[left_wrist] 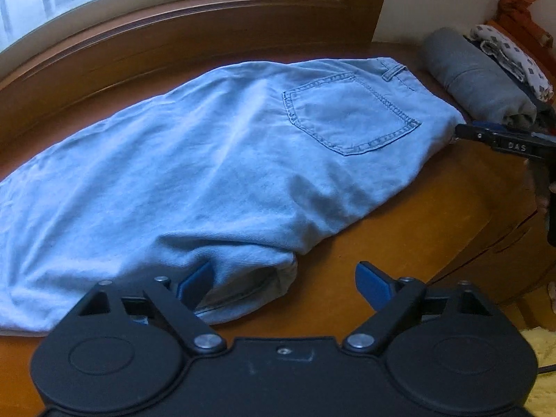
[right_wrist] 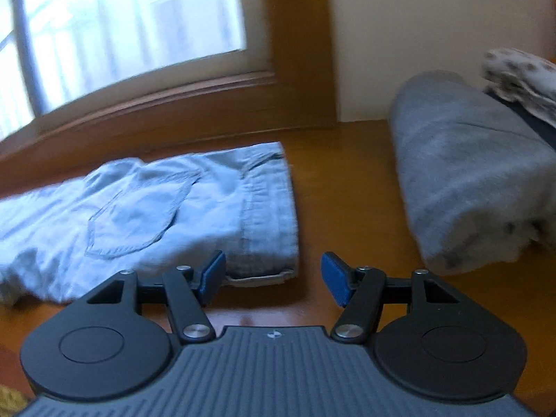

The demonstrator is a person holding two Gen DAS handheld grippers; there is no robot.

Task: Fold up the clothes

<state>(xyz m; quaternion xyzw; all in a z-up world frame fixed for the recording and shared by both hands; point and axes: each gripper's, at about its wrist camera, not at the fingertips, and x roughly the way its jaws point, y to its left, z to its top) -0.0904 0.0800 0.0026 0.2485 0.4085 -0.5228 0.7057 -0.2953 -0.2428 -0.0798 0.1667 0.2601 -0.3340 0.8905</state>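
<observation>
Both the left gripper [left_wrist: 283,283] and right gripper [right_wrist: 272,276] gape empty; the folded jeans [left_wrist: 208,160] could bunch if grabbed unevenly.

1. The left gripper [left_wrist: 283,283] has a matt black body with two round, disc-like housings side by side, each with a raised circle on top.
2. Black link bars pivot on silver screws and carry blue pads [left_wrist: 373,286].
3. A small screw sits in a recess at the body's middle.
4. The right gripper [right_wrist: 274,276] is built alike, but its centre plate is grey and ribbed, with a small round mark.
5. Seen from the left wrist, its black finger bears pale letters "DAS".
</observation>
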